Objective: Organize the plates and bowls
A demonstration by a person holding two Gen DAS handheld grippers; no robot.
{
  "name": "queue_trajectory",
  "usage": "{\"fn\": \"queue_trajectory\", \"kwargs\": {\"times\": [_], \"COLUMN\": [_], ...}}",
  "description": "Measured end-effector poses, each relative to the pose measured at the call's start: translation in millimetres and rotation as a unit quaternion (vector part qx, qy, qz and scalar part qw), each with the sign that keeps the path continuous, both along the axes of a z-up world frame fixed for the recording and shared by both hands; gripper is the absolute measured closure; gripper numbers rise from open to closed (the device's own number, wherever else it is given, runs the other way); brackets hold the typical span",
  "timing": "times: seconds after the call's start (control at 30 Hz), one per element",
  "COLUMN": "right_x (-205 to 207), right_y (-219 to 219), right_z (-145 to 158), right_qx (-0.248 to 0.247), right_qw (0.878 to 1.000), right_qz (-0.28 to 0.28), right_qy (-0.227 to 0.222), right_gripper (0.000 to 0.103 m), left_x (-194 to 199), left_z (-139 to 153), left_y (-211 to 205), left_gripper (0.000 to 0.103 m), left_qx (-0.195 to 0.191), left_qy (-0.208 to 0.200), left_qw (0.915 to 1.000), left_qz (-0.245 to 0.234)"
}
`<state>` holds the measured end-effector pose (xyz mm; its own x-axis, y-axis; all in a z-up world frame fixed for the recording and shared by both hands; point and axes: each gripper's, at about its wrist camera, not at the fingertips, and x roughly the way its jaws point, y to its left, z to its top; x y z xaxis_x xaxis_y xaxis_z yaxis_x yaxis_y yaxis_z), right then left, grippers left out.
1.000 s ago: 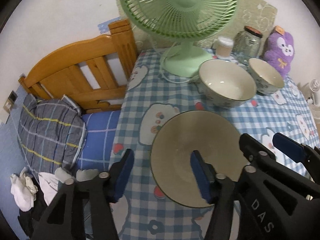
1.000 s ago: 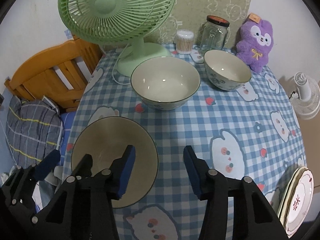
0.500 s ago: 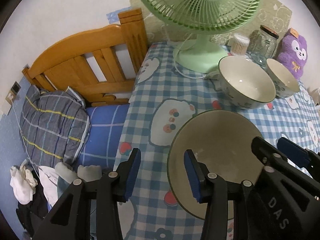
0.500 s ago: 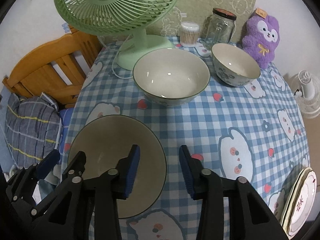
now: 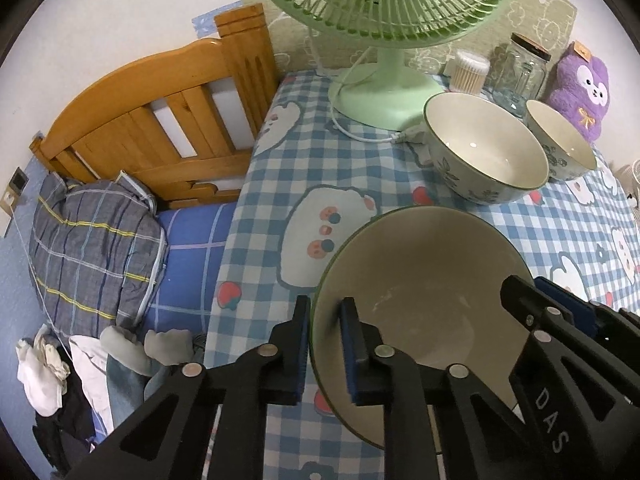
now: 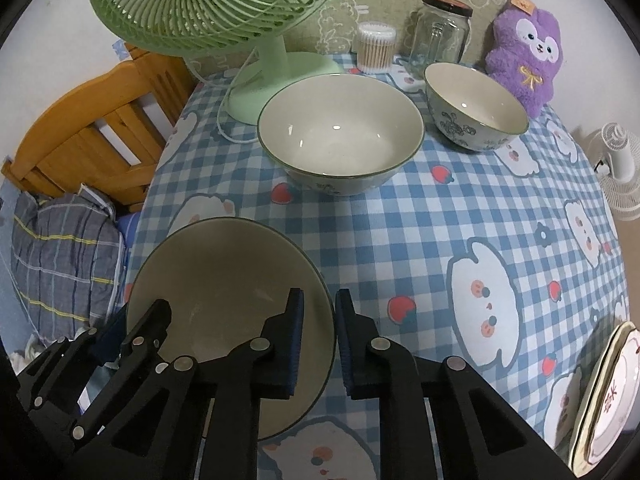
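Closed since a second ago: left gripper (image 5: 325,340) clamped on near bowl (image 5: 432,280) rim, right gripper (image 6: 319,336) closing over opposite rim, pad contact unclear. Near edge of bowl hidden behind both. Stacked plates (image 6: 608,392), cut off at right, seen from right wrist only.

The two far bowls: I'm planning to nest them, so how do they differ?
The big bowl is wider and shallower; the small bowl is narrower and deeper. The big one sits nearer the fan, the small one beside the purple plush. Both are upright, empty, cream inside with blue floral outsides.
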<state>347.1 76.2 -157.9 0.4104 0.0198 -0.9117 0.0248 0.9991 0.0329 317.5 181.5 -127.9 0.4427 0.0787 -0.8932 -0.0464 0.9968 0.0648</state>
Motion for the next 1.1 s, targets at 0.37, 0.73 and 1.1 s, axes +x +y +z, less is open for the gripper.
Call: {"fn": "queue_trajectory", "kwargs": {"times": [0.37,0.73,1.1], "right_x": [-6,-29,-70], "right_y": [-2,-27,-70], "right_z": [4,21,47], "right_qx": [-0.010,-0.009,-0.017], "right_qw": [1.000,1.000,0.999], "right_qz": [-0.003,-0.016,-0.024], "right_qy": [0.001,-0.009,-0.032], "right_gripper": [0.089,0.090,0.089], "left_x": [-2,-18,-52], "left_z": [1,14,37], "left_y": [-3,-23,-62], "left_gripper": [0.091,0.091,0.091], "left_qx": [0.010,0.010,0.001], "left_qy": [0.002,0.002,-0.014], "left_qw": [0.9999,0.9996,0.9993], "left_qz": [-0.009,-0.026,-0.035]}}
